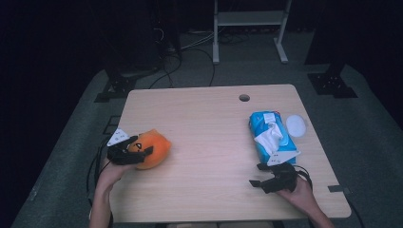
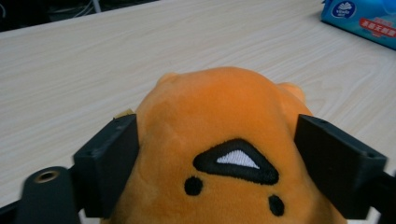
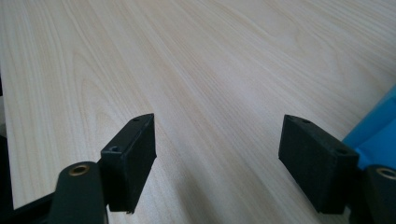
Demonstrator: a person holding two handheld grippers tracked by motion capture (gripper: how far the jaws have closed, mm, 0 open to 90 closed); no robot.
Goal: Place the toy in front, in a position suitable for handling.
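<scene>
An orange plush toy with a black-and-white stitched face lies near the table's left edge. My left gripper comes at it from the left. In the left gripper view both black jaws press into the sides of the plush toy, so the left gripper is shut on it. My right gripper rests low over the table near the front right, just below a blue pack of wet wipes. Its jaws stand wide apart in the right gripper view, and the right gripper has only bare wood between them.
A white round lid lies right of the wipes pack, whose blue corner sits beside my right jaw. The wooden table has a cable hole near its far edge. The wipes pack lies far across from the plush.
</scene>
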